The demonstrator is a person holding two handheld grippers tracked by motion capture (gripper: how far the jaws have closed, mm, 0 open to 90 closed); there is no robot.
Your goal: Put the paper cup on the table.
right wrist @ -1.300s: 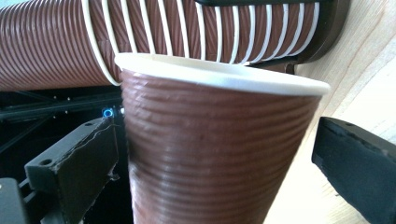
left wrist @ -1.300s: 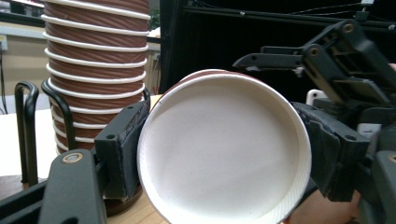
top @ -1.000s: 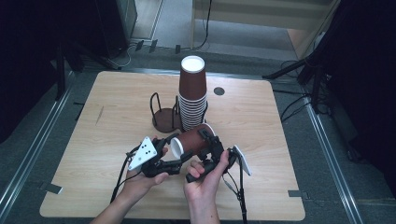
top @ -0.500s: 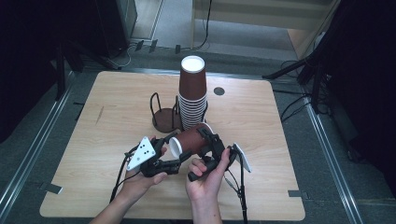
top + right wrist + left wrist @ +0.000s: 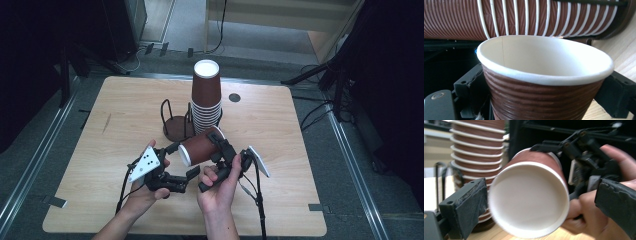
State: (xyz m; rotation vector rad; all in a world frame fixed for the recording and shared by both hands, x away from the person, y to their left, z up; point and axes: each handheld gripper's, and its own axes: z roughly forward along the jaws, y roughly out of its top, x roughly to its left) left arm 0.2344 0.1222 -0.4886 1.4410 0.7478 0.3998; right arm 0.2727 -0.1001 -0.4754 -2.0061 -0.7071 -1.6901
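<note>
Two things matter, from the upside-down stack of ribbed paper cups [image 5: 206, 100] above frame centre down to the single cup [image 5: 201, 148] below it: right gripper [image 5: 223, 150] clamps it, left gripper [image 5: 172, 162] gapes at its rim, so close squarely, gently.

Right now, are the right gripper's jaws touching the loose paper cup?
Touching: right gripper view shows the right gripper with a black jaw pressed against each side of the ribbed brown paper cup.

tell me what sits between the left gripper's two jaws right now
The open mouth of a brown paper cup sits between them in the left gripper view, its rim not yet pinched. The right gripper clamps the cup's body in the high view.
</note>
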